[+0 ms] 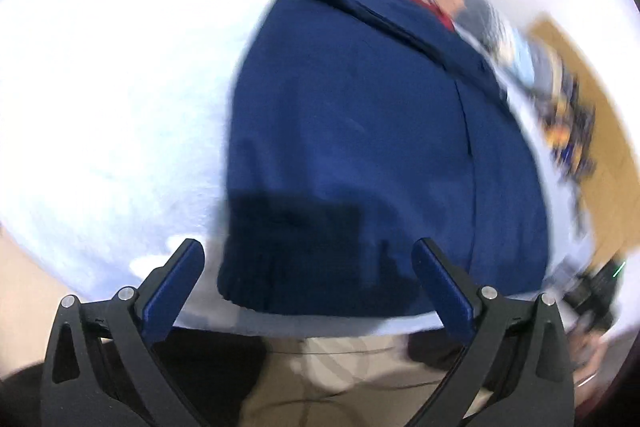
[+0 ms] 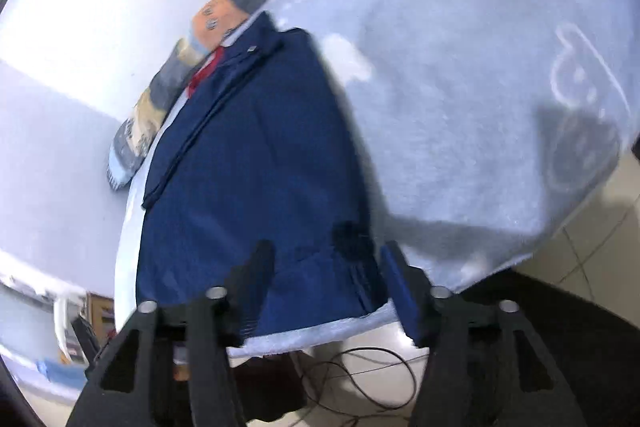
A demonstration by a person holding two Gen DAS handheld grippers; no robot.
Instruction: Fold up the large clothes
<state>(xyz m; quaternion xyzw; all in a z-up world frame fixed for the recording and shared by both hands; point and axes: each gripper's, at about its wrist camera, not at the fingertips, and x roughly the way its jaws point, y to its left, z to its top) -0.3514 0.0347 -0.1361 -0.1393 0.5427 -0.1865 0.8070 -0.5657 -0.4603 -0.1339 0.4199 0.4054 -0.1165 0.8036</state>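
Note:
A navy garment (image 1: 360, 127) lies flat and folded on a pale blue blanket (image 1: 100, 107), its gathered hem toward me. My left gripper (image 1: 308, 247) hovers over the near hem, fingers wide apart with nothing between them. In the right wrist view the same garment (image 2: 256, 155) runs away from me on the blanket (image 2: 460, 107). My right gripper (image 2: 327, 251) stands open over the hem's near corner. Its pads are apart from the cloth. Both views are blurred by motion.
Patterned bedding (image 2: 160, 99) and a red item (image 2: 204, 73) lie along the garment's far edge. A cardboard box (image 1: 592, 131) stands to the right. Cables (image 2: 360, 379) trail on the tiled floor (image 2: 592, 227) below the blanket's edge. A hand with a dark device (image 1: 596, 291) shows at the right.

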